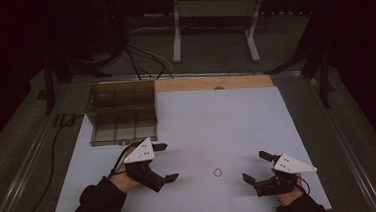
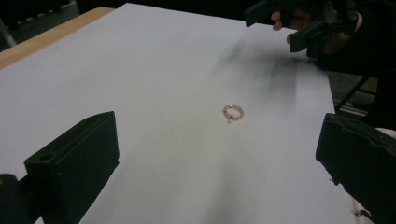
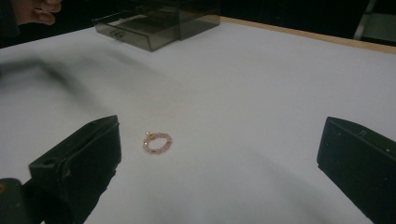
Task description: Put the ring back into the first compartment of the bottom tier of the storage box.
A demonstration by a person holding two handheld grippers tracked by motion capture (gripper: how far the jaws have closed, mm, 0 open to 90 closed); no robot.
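Small pink beaded ring (image 1: 217,172) lies loose on the white table (image 1: 217,119), between left gripper (image 1: 162,162) and right gripper (image 1: 259,167); both have jaws spread, empty. Smoky clear plastic drawer box (image 1: 121,113) beyond the left jaws. Judged: nothing started, pickup remains.

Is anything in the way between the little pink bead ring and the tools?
No, nothing visible. The bead ring lies alone on the white table, between the open left tool and the open right tool. The dark box sits far off at the back left.
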